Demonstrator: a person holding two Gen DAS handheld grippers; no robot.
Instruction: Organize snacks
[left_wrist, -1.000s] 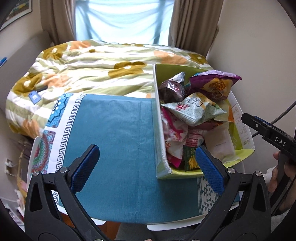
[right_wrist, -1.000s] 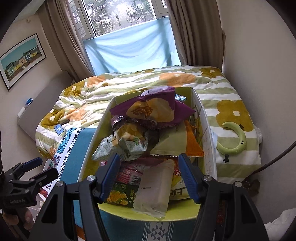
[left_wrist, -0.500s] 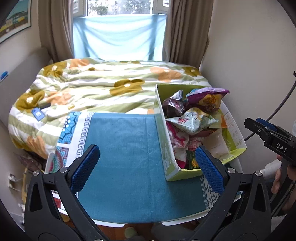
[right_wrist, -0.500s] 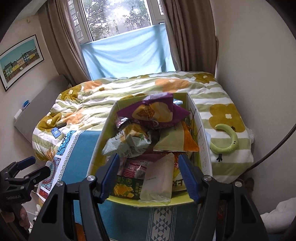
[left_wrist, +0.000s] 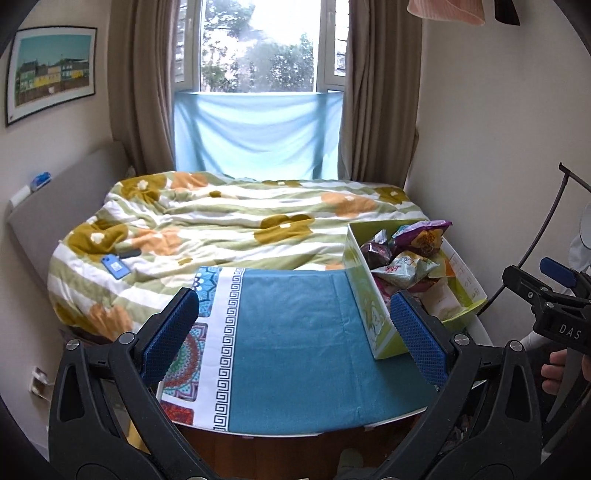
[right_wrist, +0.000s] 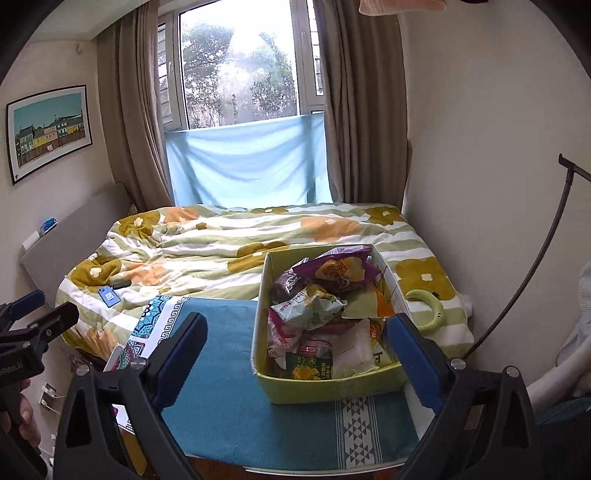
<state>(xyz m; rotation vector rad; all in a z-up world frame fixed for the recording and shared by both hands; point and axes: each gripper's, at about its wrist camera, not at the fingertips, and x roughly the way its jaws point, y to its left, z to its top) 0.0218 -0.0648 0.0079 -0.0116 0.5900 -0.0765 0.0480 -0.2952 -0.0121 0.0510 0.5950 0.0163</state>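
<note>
The left hand-held gripper (left_wrist: 295, 332) has its jaws wide apart with nothing between them; it hangs above the teal cloth (left_wrist: 295, 339) on the tabletop (left_wrist: 484, 328). The right hand-held gripper (right_wrist: 295, 350) has its jaws opening; they are spread wide and grip nothing. The green box (right_wrist: 332, 387) stands on the cloth at the tabletop's right side, next to the bed (right_wrist: 240, 251). It is filled with snack packets: a purple bag (right_wrist: 336, 269) lies on top at the far end, a pale green bag (right_wrist: 310, 304) lies in the middle, and a white packet (right_wrist: 351, 350) rests against the near wall. A hand (left_wrist: 554, 373) holds the right unit's handle at the left view's right edge.
</note>
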